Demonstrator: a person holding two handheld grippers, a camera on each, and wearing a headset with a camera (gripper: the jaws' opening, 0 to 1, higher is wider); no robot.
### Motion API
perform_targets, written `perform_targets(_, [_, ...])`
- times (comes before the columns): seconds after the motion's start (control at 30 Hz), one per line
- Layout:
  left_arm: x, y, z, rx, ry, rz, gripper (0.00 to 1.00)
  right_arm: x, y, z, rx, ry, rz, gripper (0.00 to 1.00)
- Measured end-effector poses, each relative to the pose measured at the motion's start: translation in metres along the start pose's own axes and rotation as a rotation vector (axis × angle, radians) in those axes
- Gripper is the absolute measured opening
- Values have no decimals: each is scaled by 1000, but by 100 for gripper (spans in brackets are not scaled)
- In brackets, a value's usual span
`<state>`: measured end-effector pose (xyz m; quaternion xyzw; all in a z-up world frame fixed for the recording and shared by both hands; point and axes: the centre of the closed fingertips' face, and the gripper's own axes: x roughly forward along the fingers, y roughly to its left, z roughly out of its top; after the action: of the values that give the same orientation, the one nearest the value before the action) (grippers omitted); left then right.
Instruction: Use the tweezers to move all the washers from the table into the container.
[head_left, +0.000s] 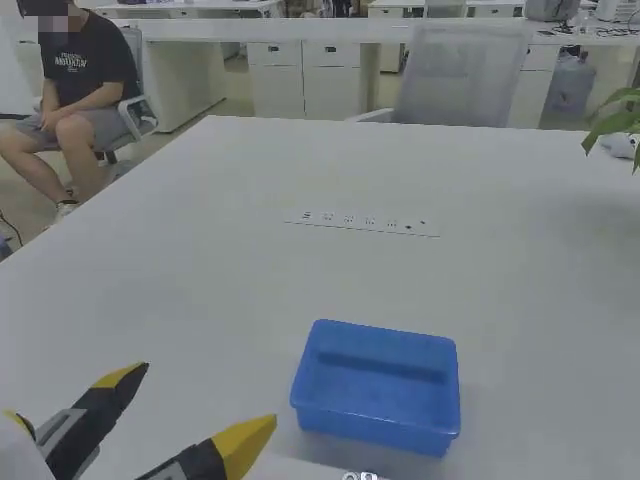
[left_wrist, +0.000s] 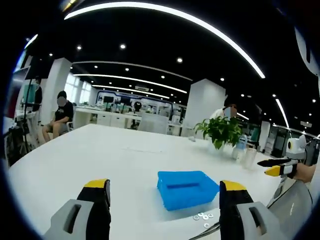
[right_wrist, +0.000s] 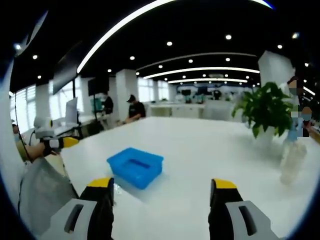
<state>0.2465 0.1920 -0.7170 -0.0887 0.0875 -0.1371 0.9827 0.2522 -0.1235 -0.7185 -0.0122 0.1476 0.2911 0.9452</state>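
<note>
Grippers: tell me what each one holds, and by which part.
Nothing is held. The left gripper and right gripper are both open and empty; the washers lie on the table.

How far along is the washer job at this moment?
Done: nothing; the blue plastic container looks empty. In hand: nothing; the left gripper and right gripper are open and empty. Left: the small metal washers lying on the white table beside the container.

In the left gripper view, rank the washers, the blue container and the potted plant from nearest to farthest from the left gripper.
1. Washers: on the table just ahead, nearer the right jaw.
2. Blue container: just behind the washers, mid-table.
3. Potted plant: far side of the table, off to the right.
</note>
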Motion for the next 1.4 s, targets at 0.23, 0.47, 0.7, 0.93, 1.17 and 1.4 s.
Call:
perform_targets(0.23, [0,-1,0,1,3,3,91,0,-2,-2,-2,4,0,76])
perform_targets(0.47, [0,-2,-1,2,6,1,90,-1,-2,-3,0,3,-4,76])
perform_targets(0.7, [1,-3,-3,3,17,-3,90,-1,-5,-3,1,2,-7,76])
perform_targets(0.93, [1,-2,-3,1,19,-3,90,-1,-7,-4,3,1,-7,76])
perform_targets(1.17, [2,-5,-4,5,30,-7,90,-1,-7,-3,4,-1,-11,76])
perform_targets(1.4, [2,-6,-4,5,32,-8,89,-1,-8,-4,3,0,-11,76])
